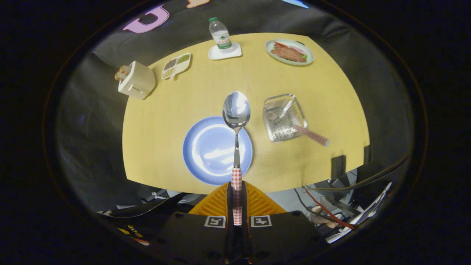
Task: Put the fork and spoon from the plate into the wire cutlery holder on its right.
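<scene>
Gripper view: claw [237, 200] closed on the spoon [236, 121], both orange fingers [215, 204] pressing its red-checked handle. Spoon sticks straight fwd from the claw, bowl up front, lifted above the blue plate [206, 147]; bowl end sits over the plate's far rim. Plate looks bare otherwise.

Wire cutlery holder [283, 117] stands on the yellow table [165, 110] just to the plate's right. Fork [312, 135] already in it: checked handle pokes out over the holder's near-right edge, tines inside.

Step in hand, as I judge it: fork done, spoon picked up, carry to holder abt to start, so roughly past halfway. Next move calls for swinging right until the spoon bowl is over the holder's open top, tipping the bowl end down, lowering in beside the fork w/o knocking it, then letting go. Risk: holder is light wire, could tip or slide if nudged.

Farther back: toaster [137, 81], seasoning tray [176, 65], water bottle [221, 35], food plate [289, 52], all well apart from the work.
</scene>
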Tool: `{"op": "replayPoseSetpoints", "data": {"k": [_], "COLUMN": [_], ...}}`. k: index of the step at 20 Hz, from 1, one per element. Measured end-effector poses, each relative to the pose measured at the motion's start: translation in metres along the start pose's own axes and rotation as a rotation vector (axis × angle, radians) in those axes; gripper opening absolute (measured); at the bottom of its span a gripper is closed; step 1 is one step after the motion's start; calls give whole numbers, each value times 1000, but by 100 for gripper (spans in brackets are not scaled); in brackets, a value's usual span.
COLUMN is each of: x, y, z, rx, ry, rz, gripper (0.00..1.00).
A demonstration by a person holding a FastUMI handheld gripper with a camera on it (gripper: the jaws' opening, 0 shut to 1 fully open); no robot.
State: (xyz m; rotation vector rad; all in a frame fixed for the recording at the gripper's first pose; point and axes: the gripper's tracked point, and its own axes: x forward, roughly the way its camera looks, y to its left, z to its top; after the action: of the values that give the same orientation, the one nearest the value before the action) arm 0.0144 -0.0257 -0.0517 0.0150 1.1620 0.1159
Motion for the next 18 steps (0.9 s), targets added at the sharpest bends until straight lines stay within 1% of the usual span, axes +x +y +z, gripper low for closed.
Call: {"op": "replayPoseSetpoints", "data": {"k": [1,3,6,8,12,15,18], "x": [-3,-4,11,20,43,55,58], "y": [-10,-30,-48,-71,-75,-81,-82], "z": [8,7,8,-1,-3,-4,2], "rx": [-11,-15,-34,-59,-59,-101,-111], "ry": [10,58,177,244,355,446,519], "rz": [-20,-39,-94,-128,-123,-140,-144], "gripper": [11,11,11,11,11,11,12]}}
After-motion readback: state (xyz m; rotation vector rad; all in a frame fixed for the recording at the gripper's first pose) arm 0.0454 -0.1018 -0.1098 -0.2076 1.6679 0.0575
